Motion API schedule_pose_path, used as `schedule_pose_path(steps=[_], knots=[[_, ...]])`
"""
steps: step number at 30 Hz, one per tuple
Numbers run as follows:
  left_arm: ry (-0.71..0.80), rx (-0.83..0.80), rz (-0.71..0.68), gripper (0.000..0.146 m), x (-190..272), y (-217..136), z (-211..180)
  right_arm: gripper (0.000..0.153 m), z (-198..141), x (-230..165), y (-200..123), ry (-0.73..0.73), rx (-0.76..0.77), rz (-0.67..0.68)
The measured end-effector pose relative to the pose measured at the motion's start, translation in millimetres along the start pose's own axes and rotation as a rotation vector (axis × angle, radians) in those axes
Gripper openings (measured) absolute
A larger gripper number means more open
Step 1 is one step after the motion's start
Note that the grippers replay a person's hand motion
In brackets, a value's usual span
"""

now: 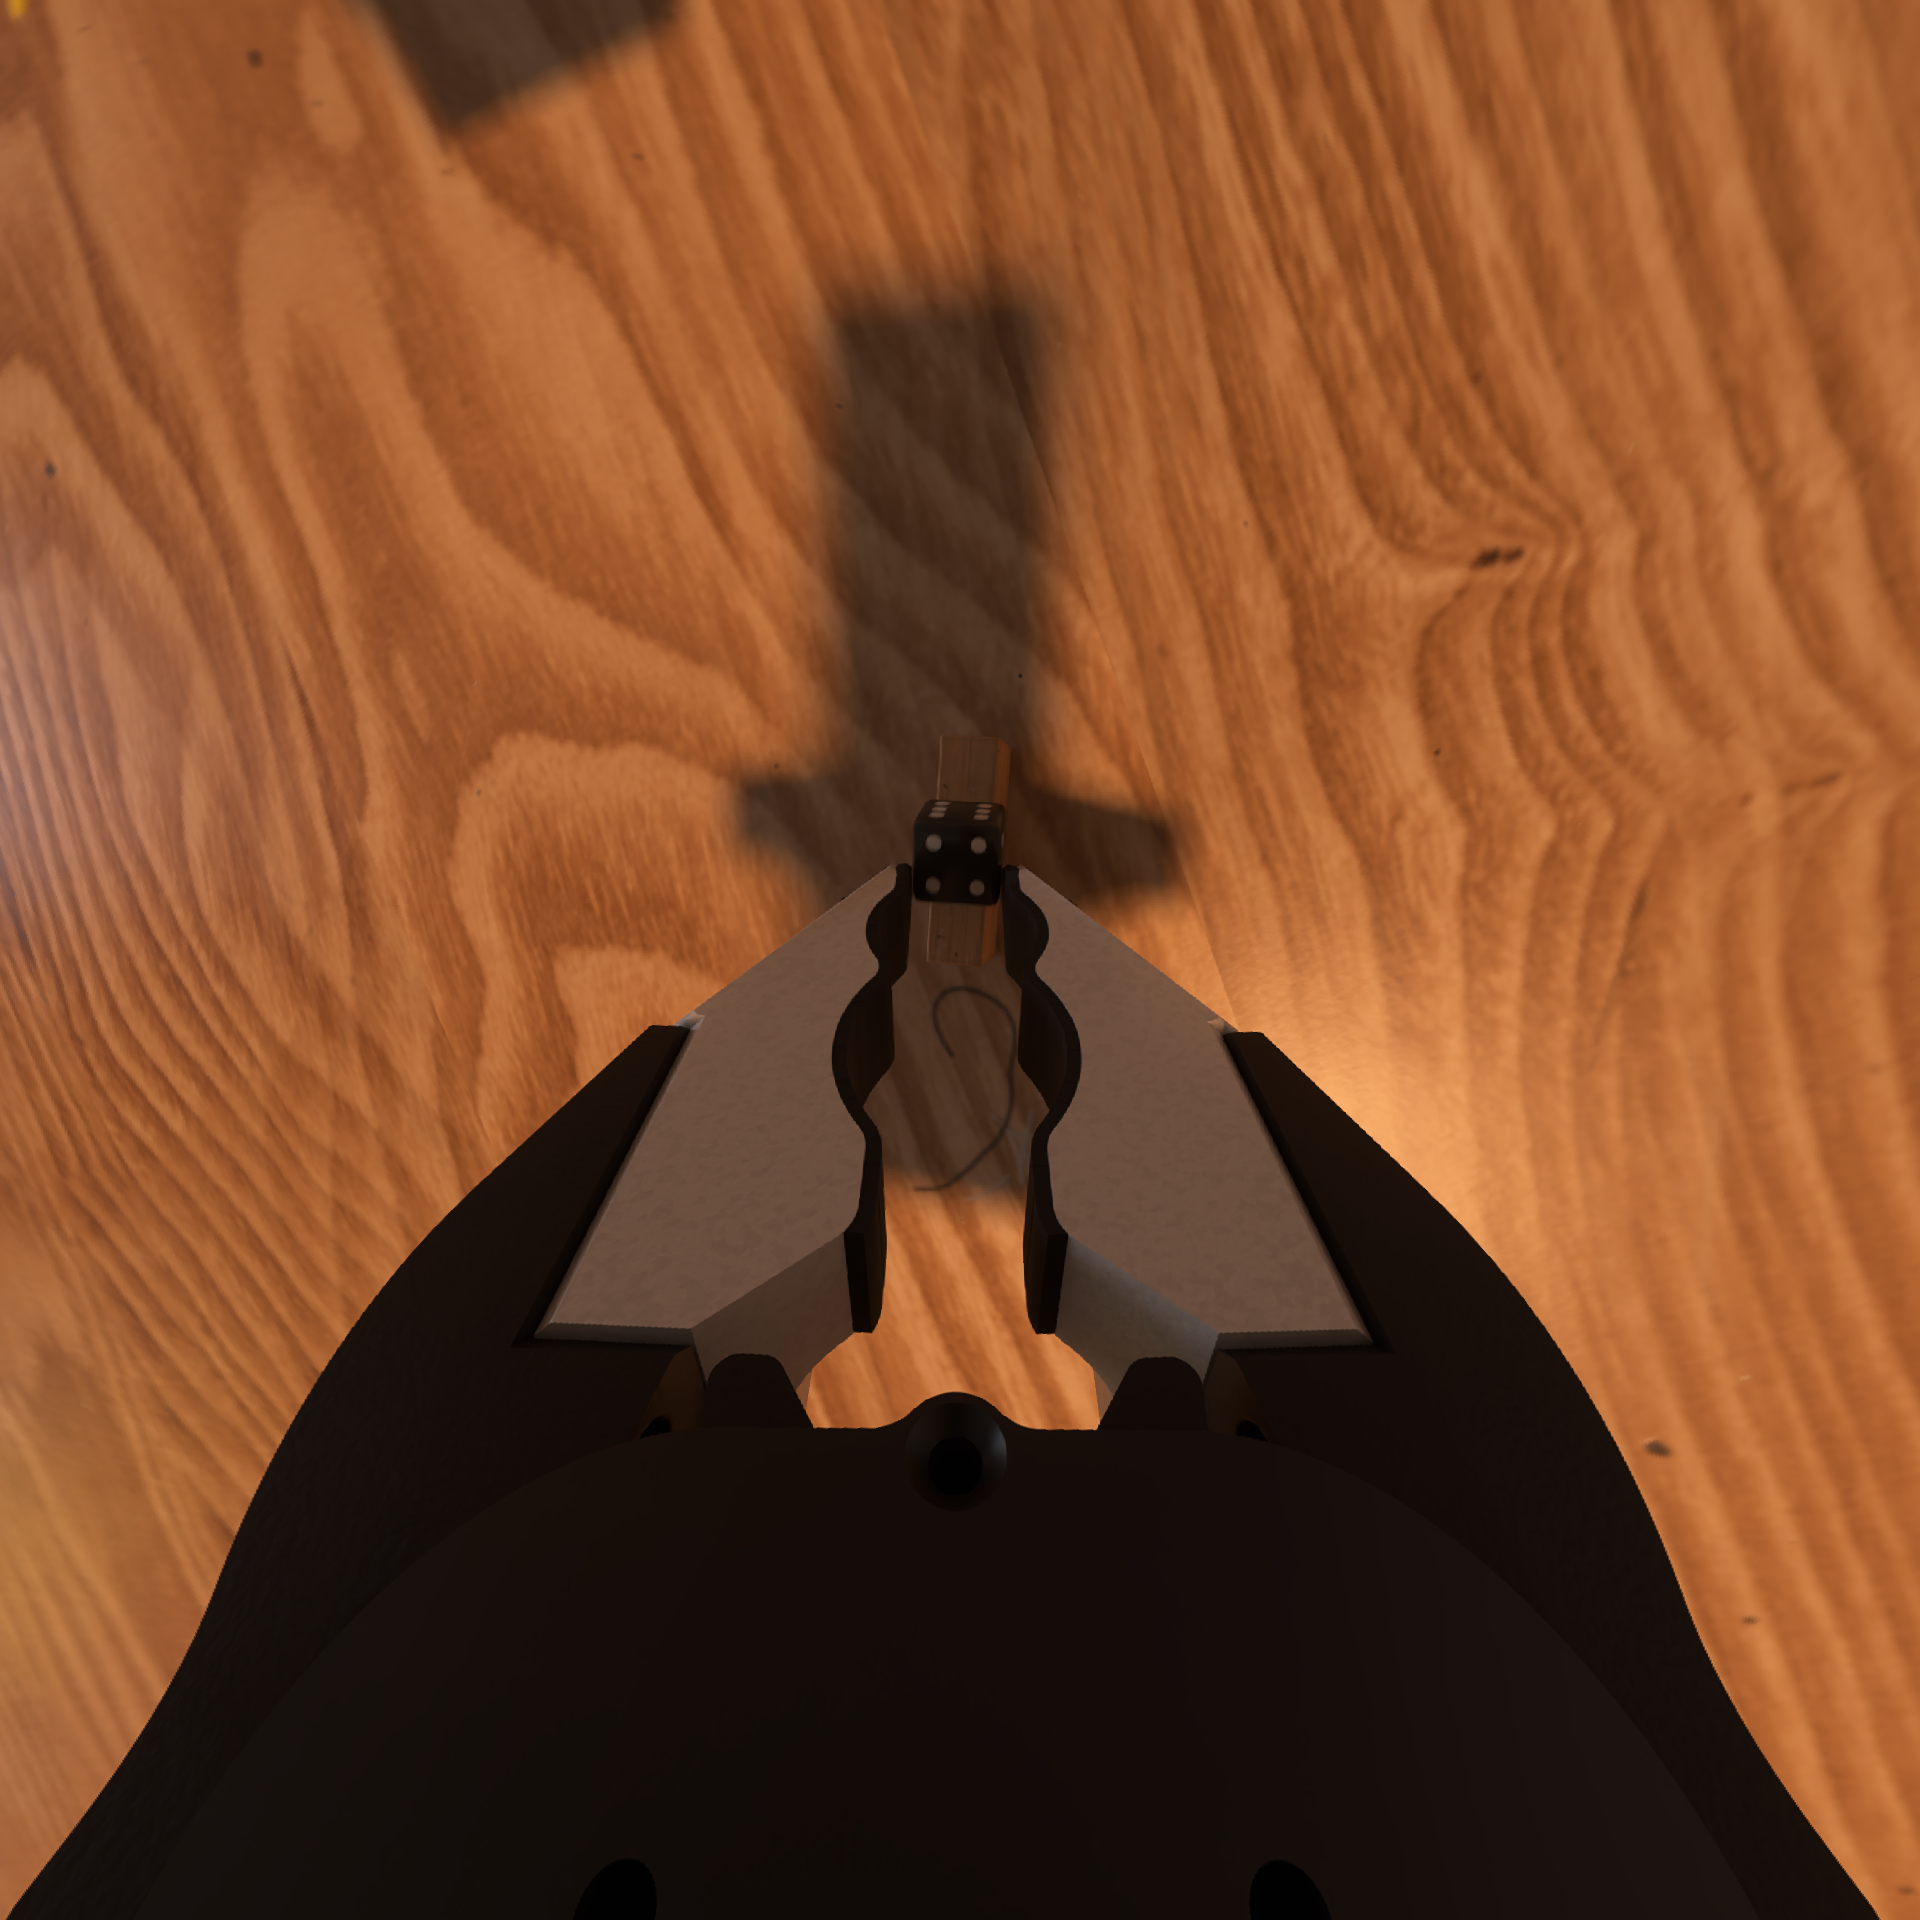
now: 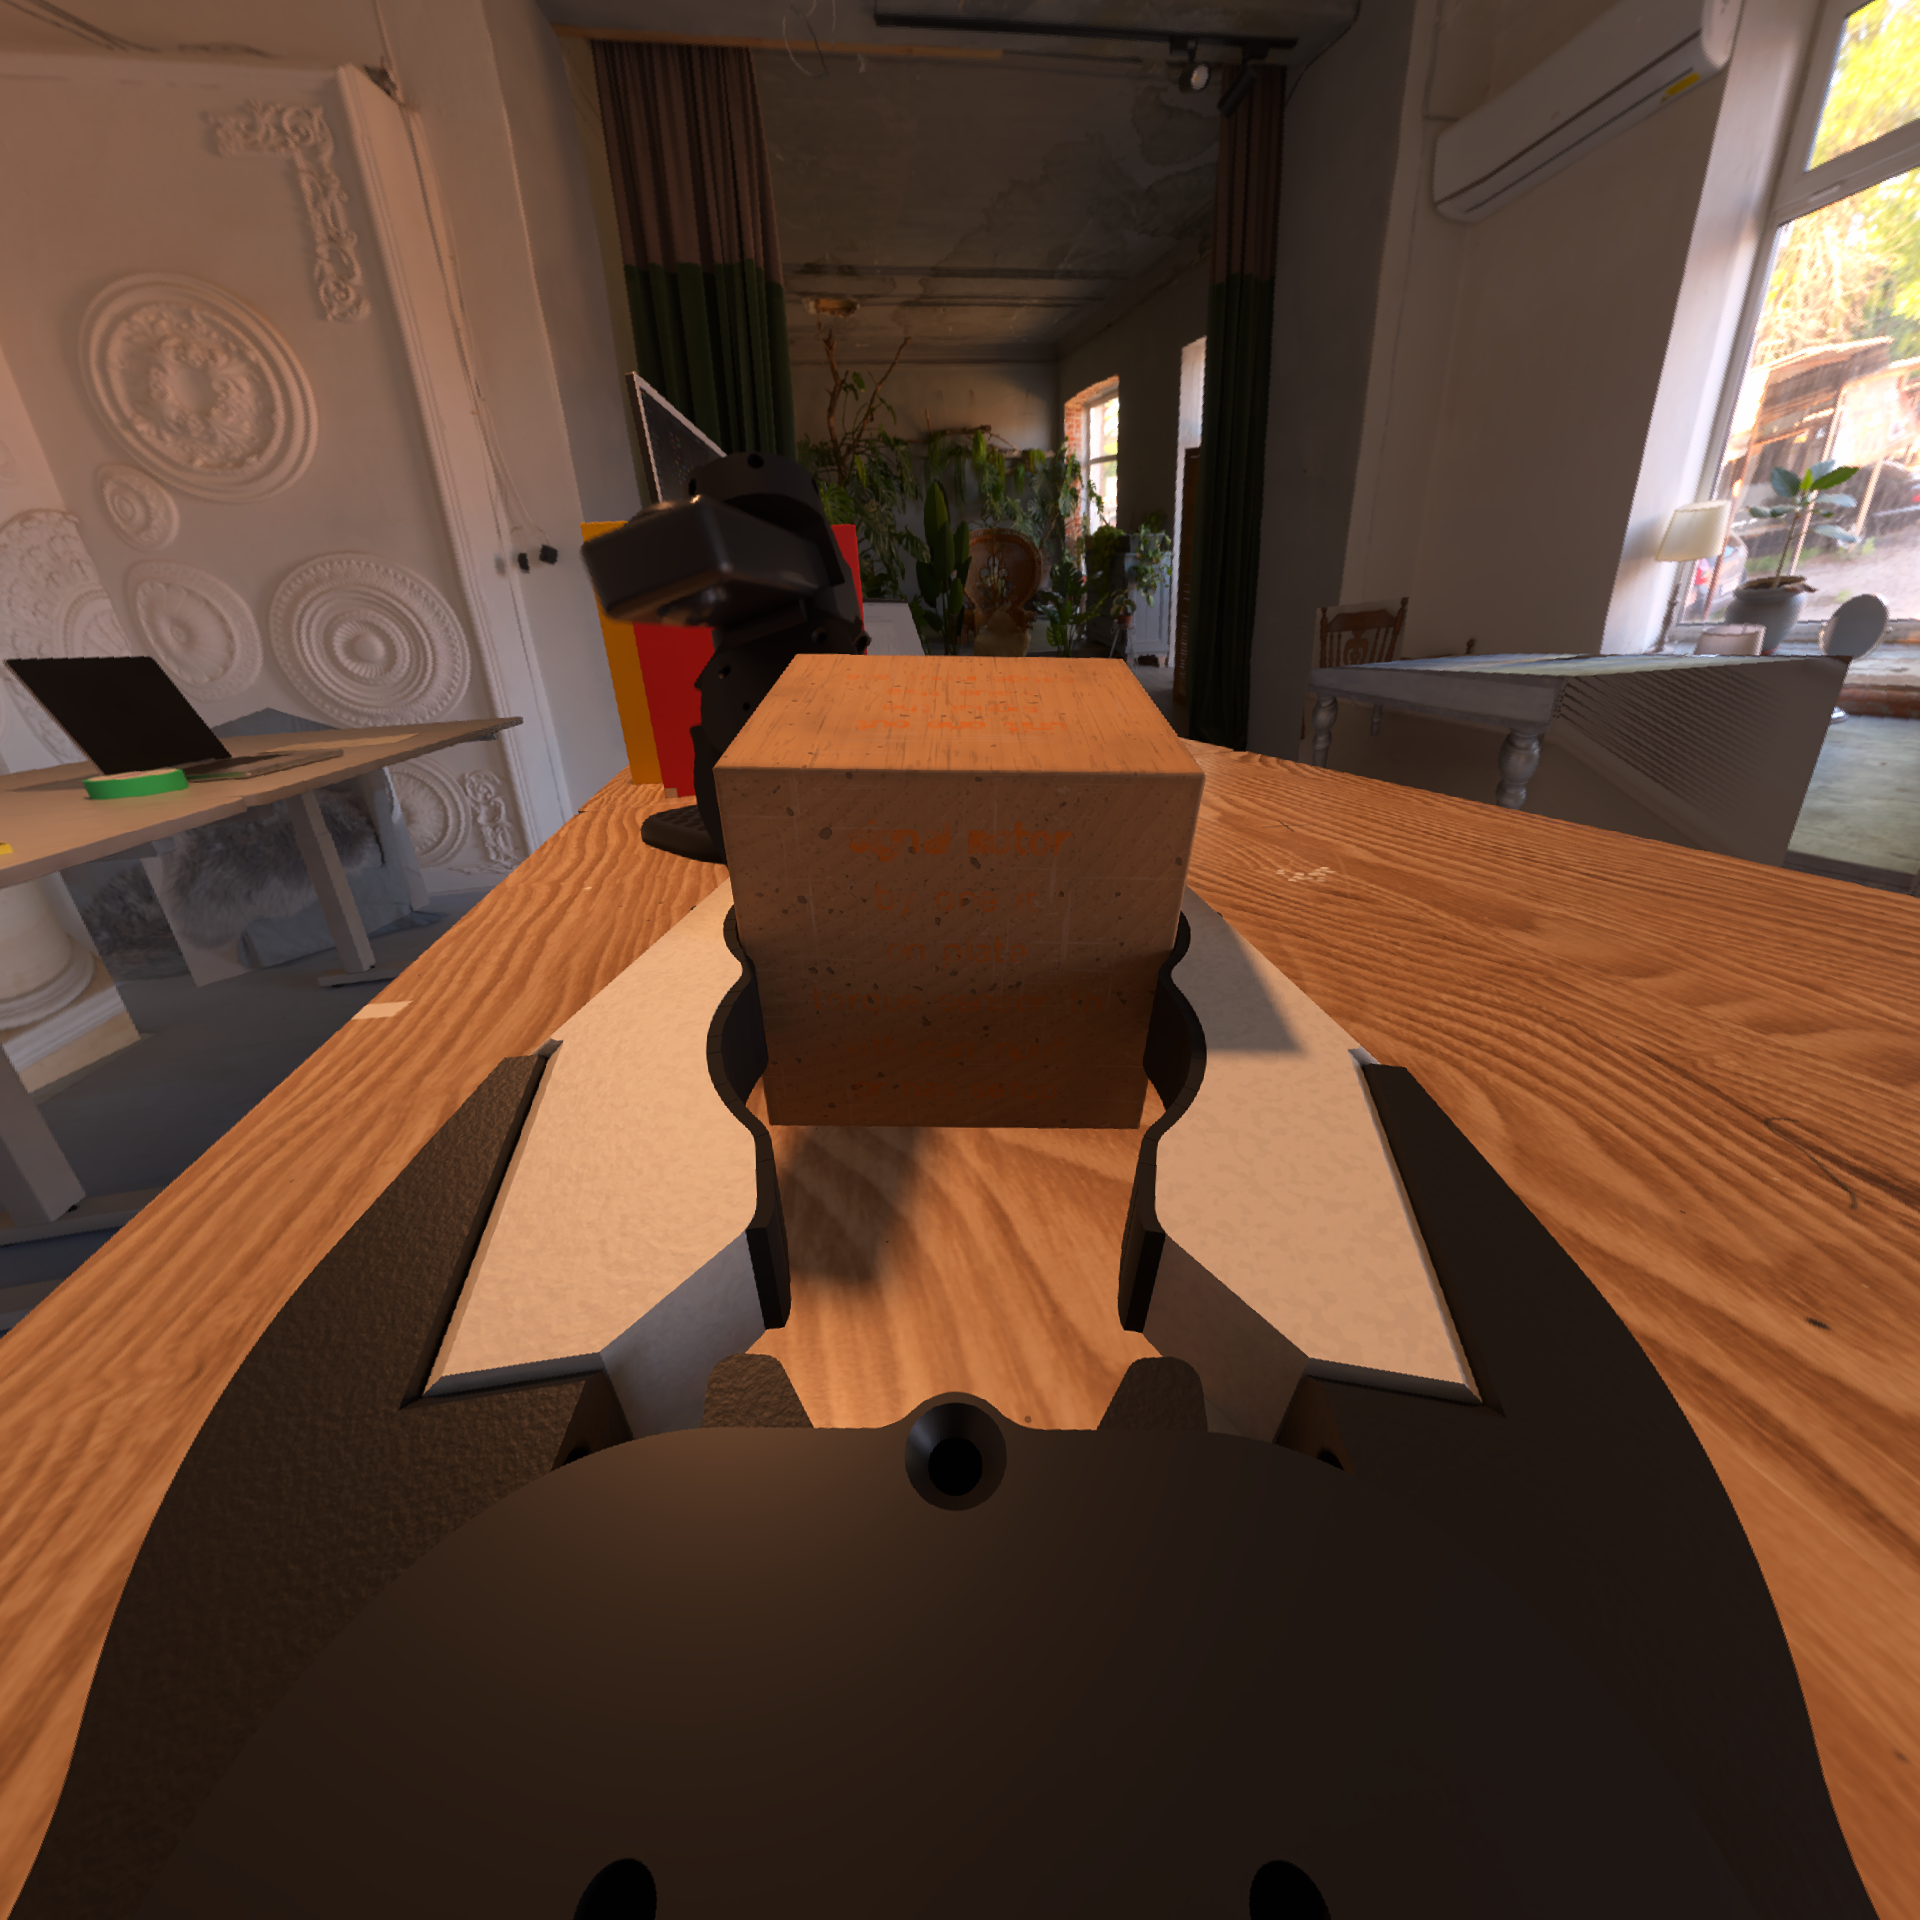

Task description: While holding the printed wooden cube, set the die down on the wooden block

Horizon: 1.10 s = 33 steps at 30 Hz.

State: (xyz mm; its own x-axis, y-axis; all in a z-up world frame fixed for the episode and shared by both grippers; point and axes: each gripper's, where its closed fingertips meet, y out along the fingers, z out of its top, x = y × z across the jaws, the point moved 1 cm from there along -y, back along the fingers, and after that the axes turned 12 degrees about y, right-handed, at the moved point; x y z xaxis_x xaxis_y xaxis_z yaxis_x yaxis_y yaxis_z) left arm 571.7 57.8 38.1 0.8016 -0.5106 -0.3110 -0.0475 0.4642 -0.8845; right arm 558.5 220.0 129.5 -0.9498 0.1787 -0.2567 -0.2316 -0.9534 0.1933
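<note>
In the left wrist view my left gripper (image 1: 958, 875) points down at the table and is shut on a small black die (image 1: 958, 847) with white pips at its fingertips. The die sits over the middle of a small pale wooden block (image 1: 971, 767) that lies on the table, and it hides part of the block. Whether the die touches the block I cannot tell. In the right wrist view my right gripper (image 2: 958, 920) is shut on the printed wooden cube (image 2: 956, 810), which has orange print on its faces, held just above the table. The left gripper (image 2: 727, 582) shows dark behind the cube.
The wooden table (image 1: 1455, 623) fills the left wrist view, with a thin dark curled mark (image 1: 971, 1081) between my fingers. In the right wrist view the table's left edge (image 2: 312, 1049) drops to the floor. Red and yellow panels (image 2: 665, 707) stand at the far end.
</note>
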Motion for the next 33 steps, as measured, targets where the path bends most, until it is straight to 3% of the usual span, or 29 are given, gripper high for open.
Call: schedule_pose_path(steps=[3, 6, 9, 11, 16, 22, 26, 31, 33], knots=[[-0.174, 0.010, 0.084, 0.027, -12.2, -17.7, -6.8, 0.074, -1.4, -0.6, 1.1, -0.004, -0.012, 0.002], [-0.552, -0.089, 0.238, 0.030, -31.3, -37.0, -24.8, 0.074, -2.1, -0.8, 1.7, -0.002, -0.018, 0.005], [-0.738, 0.017, 0.243, 0.030, -28.5, -40.4, -22.2, 0.074, -2.4, -1.1, 1.9, -0.005, -0.020, 0.005], [-0.647, 0.037, 0.218, 0.030, -18.9, -36.7, -23.2, 0.074, -2.8, -1.5, 2.1, -0.011, -0.022, 0.004], [-0.284, -0.120, 0.218, 0.037, 5.9, -16.0, -38.8, 0.074, -4.1, -2.0, 3.1, -0.014, -0.033, 0.007], [-0.234, 0.026, 0.250, 0.046, 4.7, -21.3, -20.7, 0.074, -4.4, -1.8, 3.4, -0.014, -0.034, 0.004], [-0.211, 0.020, 0.321, 0.049, -1.3, -28.3, -21.5, 0.074, -4.6, -1.9, 3.5, -0.014, -0.036, 0.005], [-0.764, 0.085, -0.004, 0.051, 14.5, -18.4, -31.6, 0.074, -5.0, -2.2, 3.8, -0.015, -0.039, 0.007], [-0.933, 0.114, -0.073, 0.051, 14.1, -15.3, -36.2, 0.074, -5.3, -2.4, 4.1, -0.017, -0.042, 0.008]])
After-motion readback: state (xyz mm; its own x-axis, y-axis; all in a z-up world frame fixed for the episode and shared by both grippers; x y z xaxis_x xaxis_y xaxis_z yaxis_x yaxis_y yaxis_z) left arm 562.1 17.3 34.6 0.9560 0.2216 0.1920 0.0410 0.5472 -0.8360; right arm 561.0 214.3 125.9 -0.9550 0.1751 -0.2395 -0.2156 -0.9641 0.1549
